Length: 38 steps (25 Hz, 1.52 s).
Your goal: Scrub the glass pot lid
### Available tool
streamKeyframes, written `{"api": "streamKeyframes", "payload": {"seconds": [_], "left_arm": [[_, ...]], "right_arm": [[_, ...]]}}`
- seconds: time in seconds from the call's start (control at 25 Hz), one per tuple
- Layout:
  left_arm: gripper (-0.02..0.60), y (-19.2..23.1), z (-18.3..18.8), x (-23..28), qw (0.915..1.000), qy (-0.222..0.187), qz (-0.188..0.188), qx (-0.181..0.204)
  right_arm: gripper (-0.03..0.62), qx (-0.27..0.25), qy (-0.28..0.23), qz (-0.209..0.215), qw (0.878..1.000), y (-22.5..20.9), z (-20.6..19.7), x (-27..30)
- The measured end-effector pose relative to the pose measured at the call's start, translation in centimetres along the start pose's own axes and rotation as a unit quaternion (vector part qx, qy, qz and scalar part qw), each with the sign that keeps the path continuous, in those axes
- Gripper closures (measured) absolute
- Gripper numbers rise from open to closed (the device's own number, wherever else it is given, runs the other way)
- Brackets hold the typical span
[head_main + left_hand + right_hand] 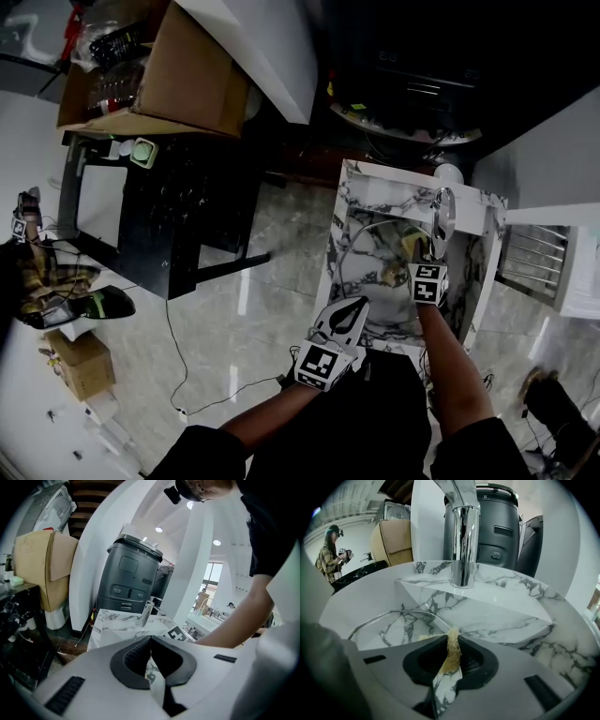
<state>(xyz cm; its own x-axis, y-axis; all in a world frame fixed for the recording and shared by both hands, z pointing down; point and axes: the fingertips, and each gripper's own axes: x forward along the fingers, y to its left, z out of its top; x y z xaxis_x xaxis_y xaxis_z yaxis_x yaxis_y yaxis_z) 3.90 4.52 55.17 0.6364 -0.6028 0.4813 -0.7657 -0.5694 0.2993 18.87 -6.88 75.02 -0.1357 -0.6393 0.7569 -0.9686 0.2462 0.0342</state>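
Note:
The glass pot lid (384, 281) leans tilted in the marble sink (349, 192), and its metal rim (393, 612) arcs across the basin. My left gripper (356, 305) is shut at the lid's near-left rim. In the left gripper view its jaws (150, 639) meet and the lid itself is hidden below them. My right gripper (424, 258) is shut on a yellowish scrub sponge (451, 656), which it holds over the far right part of the lid, below the chrome faucet (463, 536). The sponge (410, 246) shows just beyond the jaws.
The faucet (443, 214) stands on the sink's back ledge. A dark bin-like appliance (501, 527) sits behind it. Left of the sink are a black table (187, 206) and a cardboard box (178, 75). A metal rack (534, 258) is at the right, and another person (330, 555) stands far left.

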Motion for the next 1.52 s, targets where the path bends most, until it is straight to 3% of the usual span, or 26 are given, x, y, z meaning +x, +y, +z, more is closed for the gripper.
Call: {"api": "streamKeyframes", "payload": {"seconds": [0.76, 1.52], "left_arm": [[0.566, -2.6, -0.6, -0.4, 0.9999, -0.009, 0.005, 0.004], [0.566, -3.6, -0.3, -1.1, 0.9995, -0.022, 0.022, -0.009]], "right_arm": [[0.533, -0.027, 0.021, -0.001, 0.999, -1.8, -2.5, -2.1], [0.533, -0.069, 0.046, 0.028, 0.996, -2.2, -5.2, -4.3]]}}
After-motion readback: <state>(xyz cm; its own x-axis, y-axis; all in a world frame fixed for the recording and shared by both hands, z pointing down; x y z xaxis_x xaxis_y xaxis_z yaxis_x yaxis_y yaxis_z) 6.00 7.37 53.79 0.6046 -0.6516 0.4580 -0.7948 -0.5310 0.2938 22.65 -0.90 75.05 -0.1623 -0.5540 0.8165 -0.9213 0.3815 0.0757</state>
